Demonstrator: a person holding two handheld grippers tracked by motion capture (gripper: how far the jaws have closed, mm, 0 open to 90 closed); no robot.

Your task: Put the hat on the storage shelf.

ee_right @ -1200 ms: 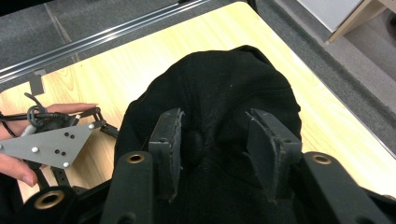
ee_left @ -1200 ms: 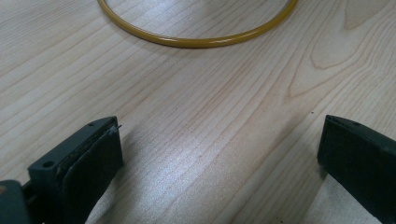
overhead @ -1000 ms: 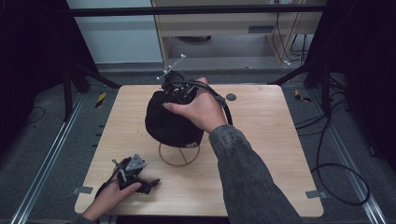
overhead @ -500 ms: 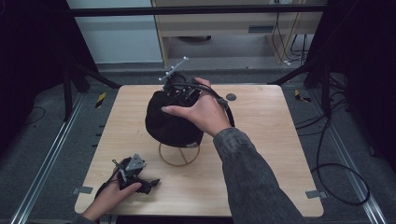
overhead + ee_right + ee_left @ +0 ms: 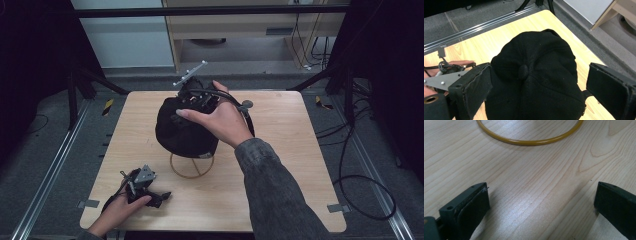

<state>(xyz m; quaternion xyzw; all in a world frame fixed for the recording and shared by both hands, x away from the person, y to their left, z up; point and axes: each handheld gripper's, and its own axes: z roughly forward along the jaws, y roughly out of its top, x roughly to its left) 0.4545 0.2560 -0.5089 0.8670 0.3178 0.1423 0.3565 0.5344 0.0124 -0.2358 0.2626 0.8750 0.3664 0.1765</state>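
At the centre of the high view, your right gripper [image 5: 192, 100] hangs over the top of the black cap [image 5: 182, 132], which sits on a gold wire stand [image 5: 191, 167] in the middle of the table [image 5: 290, 165]; its jaws have just been opening and now stand spread, the cap's crown below and between them with the pads off it. At lower left, your left gripper [image 5: 162, 195] rests on the wood in your left hand [image 5: 117, 212], jaws spread wide on nothing. In the left gripper view, the stand's ring curves across the top.
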